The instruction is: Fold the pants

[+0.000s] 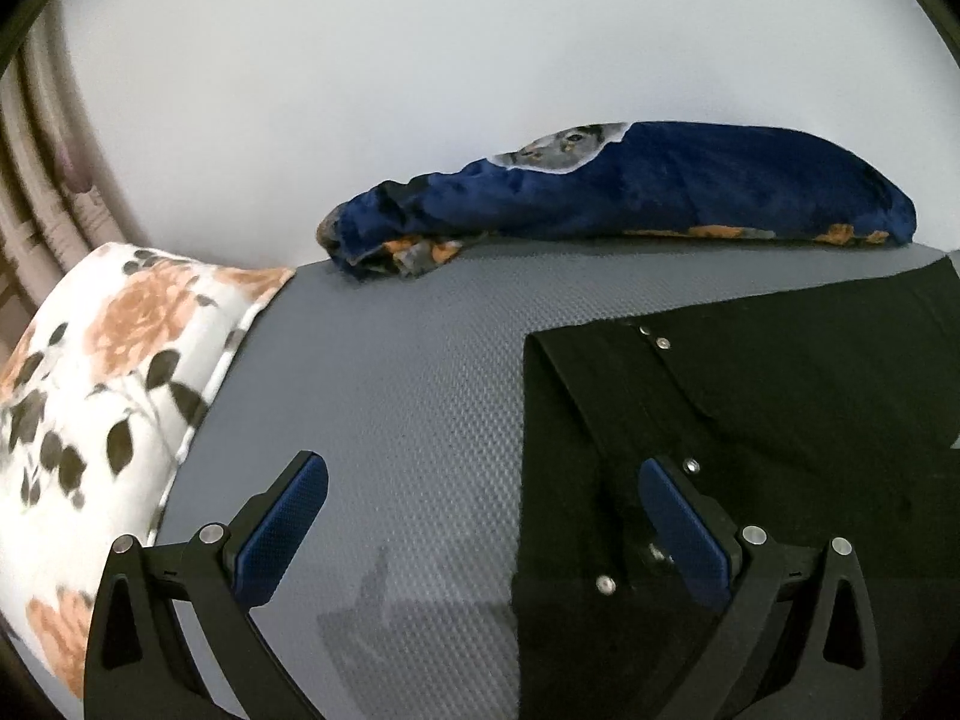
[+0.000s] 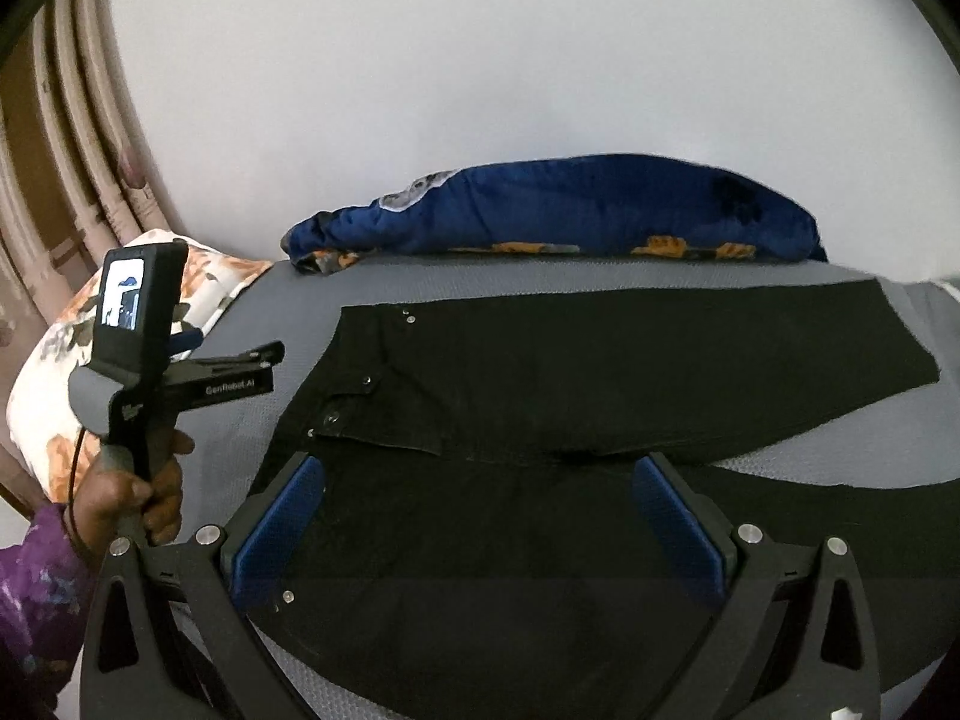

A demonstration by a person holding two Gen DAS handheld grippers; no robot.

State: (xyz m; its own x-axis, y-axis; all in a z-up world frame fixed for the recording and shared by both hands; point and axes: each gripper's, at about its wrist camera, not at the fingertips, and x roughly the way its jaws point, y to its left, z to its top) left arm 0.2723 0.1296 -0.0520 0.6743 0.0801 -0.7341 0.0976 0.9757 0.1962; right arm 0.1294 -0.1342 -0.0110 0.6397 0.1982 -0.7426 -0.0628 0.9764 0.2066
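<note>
- One bed (image 2: 312,300) with a grey textured cover carries everything; a pale wall rises behind its far edge.
- Black pants (image 2: 600,372) lie spread flat across the middle of the bed, waistband toward the pillow end, the legs running toward the opposite end. Small metal rivets and a button show near the waistband.
- Along the bed's far edge, against the wall, lies a rolled dark blue blanket (image 1: 660,192) with orange and grey print, apart from the pants.
- At the bed's left end rests a white pillow (image 1: 96,396) with peach roses and dark leaves, well apart from the pants.
- Left tongs (image 1: 483,498) hover low over the waistband corner with their blue pads spread wide, gripping nothing; one pad is over bare bed cover, the other over the black cloth.
- Right tongs (image 2: 480,498) hang over the near part of the pants, likewise spread wide and empty.
- In the right wrist view the person's left hand (image 2: 135,498), coming out of a purple patterned sleeve (image 2: 36,594), grips the handle of the left tool, whose small screen (image 2: 123,294) is lit.
</note>
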